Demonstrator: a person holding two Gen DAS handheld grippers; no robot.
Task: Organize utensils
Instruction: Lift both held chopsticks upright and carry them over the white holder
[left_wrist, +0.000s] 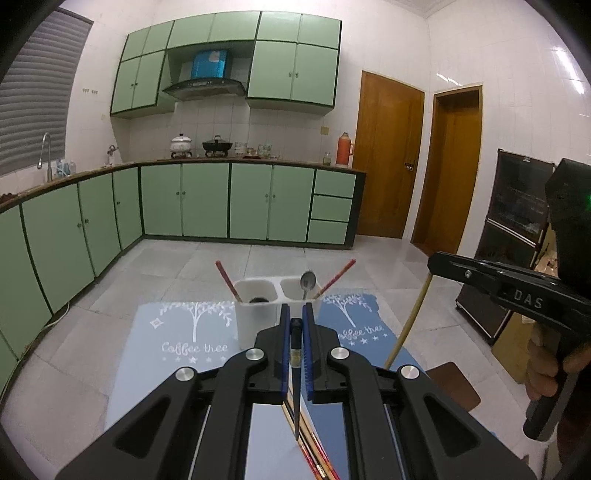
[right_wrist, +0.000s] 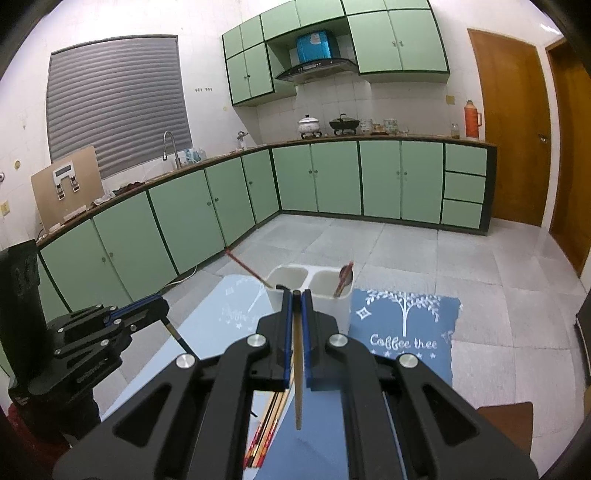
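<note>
A white two-compartment utensil holder (left_wrist: 258, 317) (right_wrist: 314, 306) stands on the mats just ahead of both grippers. One red chopstick (left_wrist: 226, 277) (right_wrist: 243, 264) leans in its left cup. A metal spoon (left_wrist: 307, 282) (right_wrist: 345, 277) and another red chopstick (left_wrist: 338, 275) rest in its right cup. My left gripper (left_wrist: 295, 314) (right_wrist: 162, 304) is shut on a dark chopstick (left_wrist: 295, 354) (right_wrist: 177, 334) that hangs down. My right gripper (right_wrist: 296, 299) (left_wrist: 434, 262) is shut on a pale wooden chopstick (right_wrist: 297, 369) (left_wrist: 410, 317). Several more chopsticks (left_wrist: 317, 454) (right_wrist: 264, 432) lie on the mat below.
A light blue mat (left_wrist: 177, 332) (right_wrist: 229, 314) and a darker blue "Coffee tree" mat (left_wrist: 354, 325) (right_wrist: 406, 332) lie side by side on the table. A person's hand (left_wrist: 546, 369) holds the right gripper's handle. Green kitchen cabinets (left_wrist: 184, 199) line the far walls across the tiled floor.
</note>
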